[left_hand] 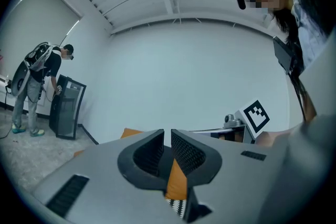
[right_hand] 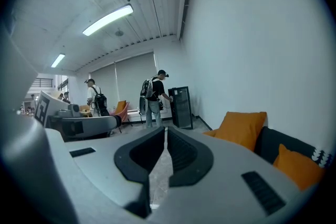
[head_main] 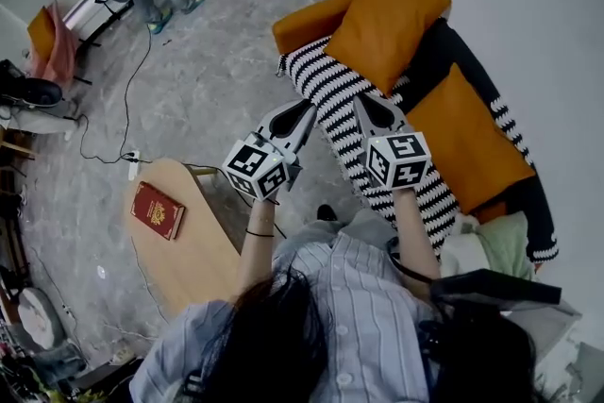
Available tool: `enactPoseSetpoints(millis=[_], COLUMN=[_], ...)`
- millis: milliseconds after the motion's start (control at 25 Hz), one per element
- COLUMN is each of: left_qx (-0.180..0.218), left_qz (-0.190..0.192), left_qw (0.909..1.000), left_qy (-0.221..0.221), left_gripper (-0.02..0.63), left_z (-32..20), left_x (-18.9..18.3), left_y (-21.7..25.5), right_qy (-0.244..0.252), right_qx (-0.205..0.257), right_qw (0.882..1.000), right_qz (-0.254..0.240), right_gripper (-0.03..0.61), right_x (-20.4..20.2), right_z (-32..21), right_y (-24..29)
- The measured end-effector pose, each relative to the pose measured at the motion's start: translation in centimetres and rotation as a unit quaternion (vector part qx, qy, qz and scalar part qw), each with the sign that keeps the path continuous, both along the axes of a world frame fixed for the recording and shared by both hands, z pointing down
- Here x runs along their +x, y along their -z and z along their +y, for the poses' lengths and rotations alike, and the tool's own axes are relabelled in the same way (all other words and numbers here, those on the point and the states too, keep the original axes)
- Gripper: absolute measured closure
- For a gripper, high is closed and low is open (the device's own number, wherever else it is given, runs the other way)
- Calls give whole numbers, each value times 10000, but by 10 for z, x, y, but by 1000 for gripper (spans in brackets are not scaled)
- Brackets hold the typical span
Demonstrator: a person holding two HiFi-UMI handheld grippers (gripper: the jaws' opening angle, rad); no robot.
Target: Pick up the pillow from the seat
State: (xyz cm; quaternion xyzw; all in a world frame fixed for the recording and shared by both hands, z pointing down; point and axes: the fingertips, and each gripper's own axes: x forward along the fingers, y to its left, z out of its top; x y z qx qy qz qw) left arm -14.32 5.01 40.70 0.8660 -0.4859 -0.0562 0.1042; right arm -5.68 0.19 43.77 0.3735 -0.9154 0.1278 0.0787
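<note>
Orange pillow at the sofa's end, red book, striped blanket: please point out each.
orange pillow [head_main: 385,19], head view, its middle.
red book [head_main: 157,209], head view, cover centre.
striped blanket [head_main: 330,90], head view, upper part.

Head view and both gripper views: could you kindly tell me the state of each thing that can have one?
Left gripper, jaws shut, empty.
Right gripper, jaws shut, empty.
Orange pillow, lying at the sofa end, not gripped.
Second orange pillow, lying on the sofa, untouched.
Striped blanket, spread over the sofa.
Red book, closed, lying flat on the table.
</note>
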Motion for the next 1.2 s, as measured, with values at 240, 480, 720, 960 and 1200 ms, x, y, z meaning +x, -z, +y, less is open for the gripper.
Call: enactPoseSetpoints(millis=[240,480,720,960,1200], left_qx=[-126,-304,-339,-396,-441], left_qz=[82,57,33,-15,-4], left_qw=[9999,9994,9992,9987,9986], left_qy=[-33,-150,-217,-322,-284], left_gripper=[581,581,582,581,581], left_z=[-6,-29,-82,-153,-225], left_x=[-6,-7,-16,-25,-40], left_y=[-13,-27,-30,-37,-37], right_qy=[-57,-145,-297,-458,-577], right_qx=[-142,-204,-263,-304,-260], right_qw=[9999,9996,9992,9985,9980], right_qz=[33,96,8,6,24], right_gripper=[549,549,549,549,549], right_x=[-6,-8,-11,-14,-13], right_z=[-7,-35,-89,-168,-247], right_y=[-12,-24,-27,-33,-30])
